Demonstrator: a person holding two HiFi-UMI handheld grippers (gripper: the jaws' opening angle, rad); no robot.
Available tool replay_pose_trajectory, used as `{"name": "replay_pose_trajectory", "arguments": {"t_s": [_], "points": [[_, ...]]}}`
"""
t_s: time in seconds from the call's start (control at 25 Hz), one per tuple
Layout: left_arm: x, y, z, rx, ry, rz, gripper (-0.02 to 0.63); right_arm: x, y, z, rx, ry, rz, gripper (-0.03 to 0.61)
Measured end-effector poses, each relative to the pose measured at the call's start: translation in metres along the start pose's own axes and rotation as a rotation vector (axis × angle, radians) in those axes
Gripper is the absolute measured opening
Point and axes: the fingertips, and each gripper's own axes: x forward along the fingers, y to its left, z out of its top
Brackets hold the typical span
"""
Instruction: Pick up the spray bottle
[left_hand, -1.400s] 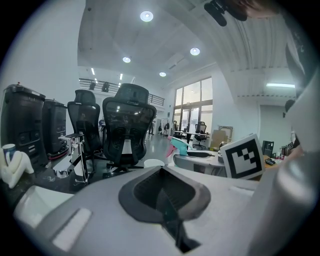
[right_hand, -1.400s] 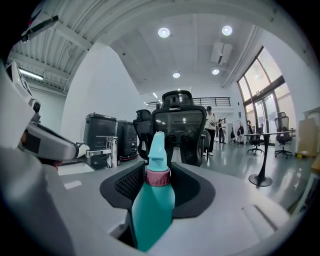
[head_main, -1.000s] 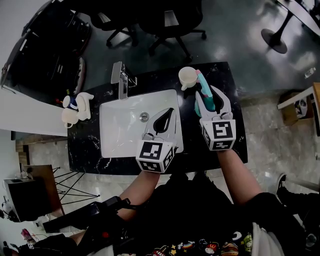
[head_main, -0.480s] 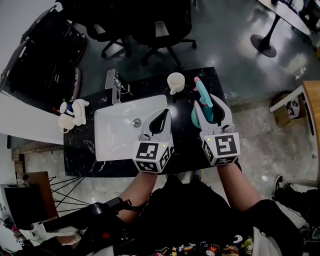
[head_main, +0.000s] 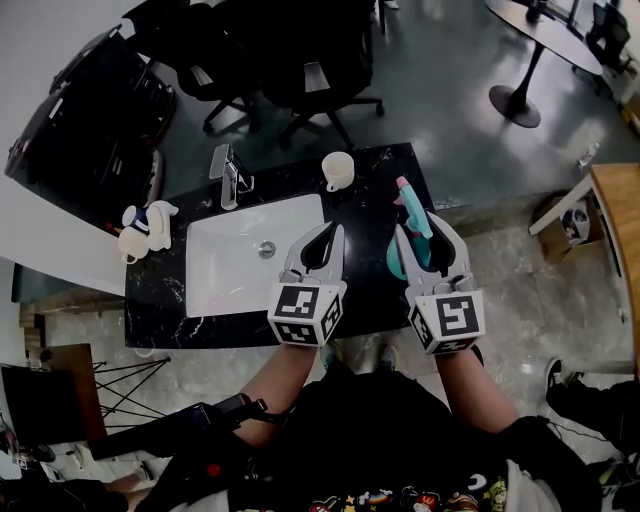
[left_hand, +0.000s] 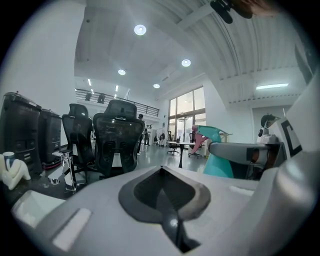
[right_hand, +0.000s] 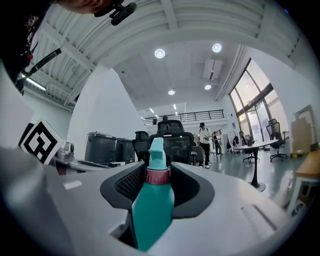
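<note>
The spray bottle (head_main: 413, 214) is teal with a pink collar and trigger. My right gripper (head_main: 422, 230) is shut on its body and holds it above the right end of the black counter (head_main: 366, 205). In the right gripper view the bottle (right_hand: 152, 205) stands upright between the two jaws, which press on its sides just below the collar. My left gripper (head_main: 326, 236) hovers over the sink's right edge, shut and empty. In the left gripper view the left gripper (left_hand: 161, 172) has its jaws together, and the bottle (left_hand: 216, 164) shows at the right.
A white sink (head_main: 215, 272) is set in the counter, with a chrome faucet (head_main: 228, 172) behind it. A cream cup (head_main: 338, 168) stands at the counter's back edge, and a white figurine (head_main: 141, 226) sits at its left end. Office chairs (head_main: 300, 60) stand beyond the counter.
The bottle has come up off the counter in my right gripper and moved away from the cup. The counter now looks smaller and farther below. The left gripper stays shut.
</note>
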Motion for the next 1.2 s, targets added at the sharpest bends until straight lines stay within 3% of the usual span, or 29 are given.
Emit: {"name": "replay_pose_trajectory", "arguments": {"t_s": [0.52,0.68,1.2], "points": [[-0.018,-0.039,0.004,0.000,-0.026,0.034,0.000,-0.049,-0.011,0.001,-0.008,0.014,0.029,0.178],[-0.011,-0.050,0.007,0.001,-0.041,-0.004,0.000,-0.052,-0.024,0.007,-0.008,0.005,-0.014,0.176],[-0.017,-0.038,-0.006,0.005,-0.023,0.058,0.000,-0.031,-0.017,-0.003,0.007,-0.003,0.063,0.175]]}}
